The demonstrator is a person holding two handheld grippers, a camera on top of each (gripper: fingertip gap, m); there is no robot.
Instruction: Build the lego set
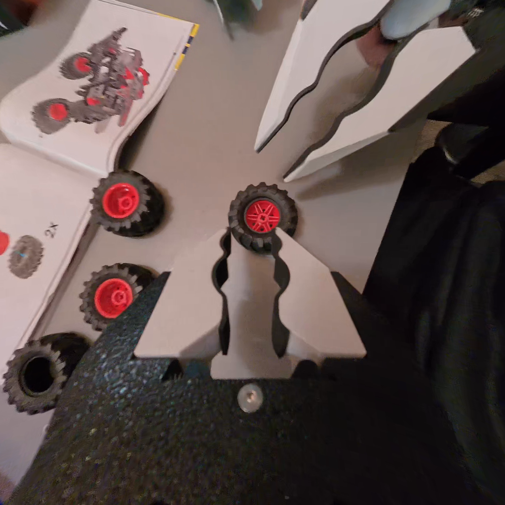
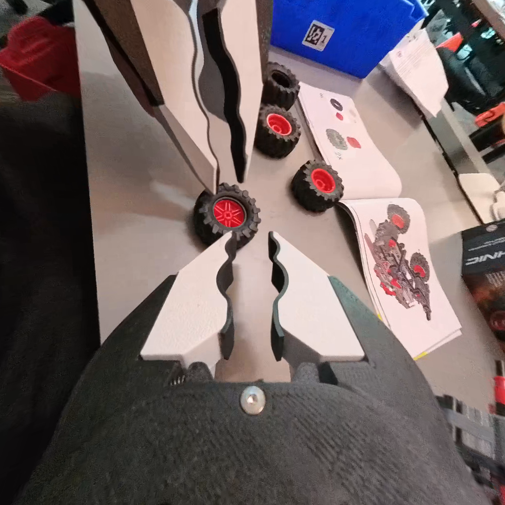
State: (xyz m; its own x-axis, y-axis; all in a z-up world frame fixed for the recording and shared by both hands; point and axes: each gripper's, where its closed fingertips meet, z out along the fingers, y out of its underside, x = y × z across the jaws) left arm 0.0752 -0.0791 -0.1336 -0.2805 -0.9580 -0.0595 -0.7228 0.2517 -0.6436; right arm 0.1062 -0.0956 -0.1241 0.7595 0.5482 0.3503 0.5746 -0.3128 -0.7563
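Left gripper (image 1: 252, 232): fingers apart, tips flanking the near side of the spoked wheel (image 1: 262, 216), not clamped.
Right gripper (image 2: 250, 235): fingers apart, empty; the spoked wheel lies just beyond its left fingertip.
Dished red-hub wheels (image 1: 120, 203) (image 1: 113, 297): on the grey table (image 1: 207, 136), left of the left gripper.
Bare tyre (image 1: 34, 375): nearest, far left.
Instruction booklet (image 1: 90, 84): open, beyond the wheels.

The table (image 1: 207, 142) is smooth, matt grey. The wheels (image 1: 262, 218) pair knobbly black rubber tyres with glossy red plastic hubs. The tongs (image 2: 250, 237) have matt white fingers (image 2: 191, 300) on a rough, grainy black body, beside a paper booklet (image 2: 410, 273).
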